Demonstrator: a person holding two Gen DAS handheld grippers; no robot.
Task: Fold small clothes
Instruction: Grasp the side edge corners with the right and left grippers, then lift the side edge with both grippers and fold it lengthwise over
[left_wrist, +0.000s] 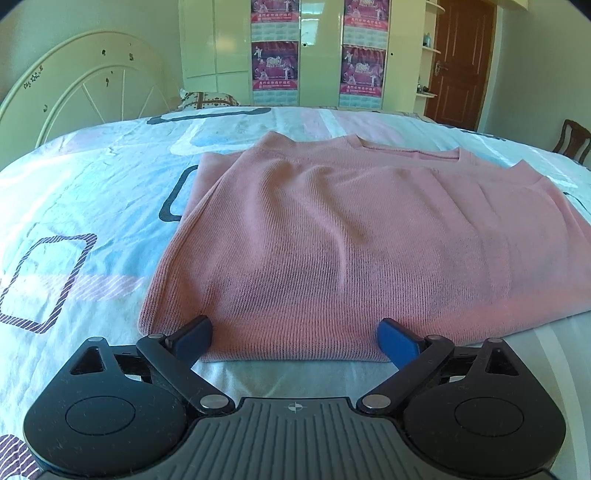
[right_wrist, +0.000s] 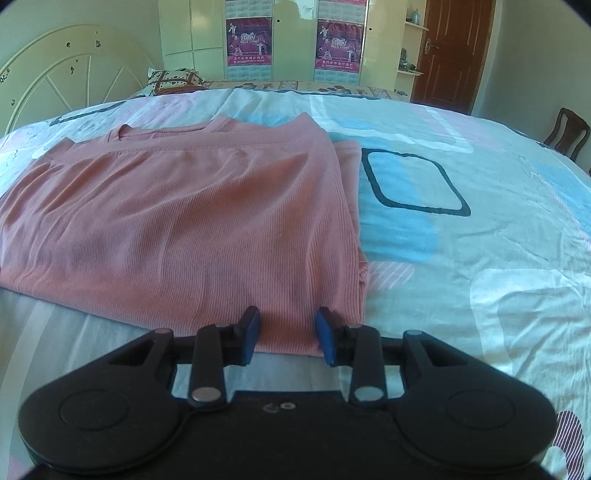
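A pink ribbed knit top lies flat on the bed, sides folded inward, neckline at the far end. My left gripper stands wide open at the near hem's left part, and the hem runs between its blue pads without touching them. In the right wrist view the same top fills the left half. My right gripper sits at the hem's near right corner. Its jaws stand partly apart with flat cloth between them, and the pads do not pinch it.
The bedsheet is pale with blue and pink patches and dark outlined squares. A cream headboard and a pillow are at the far left. Wardrobe doors with posters, a brown door and a wooden chair stand beyond.
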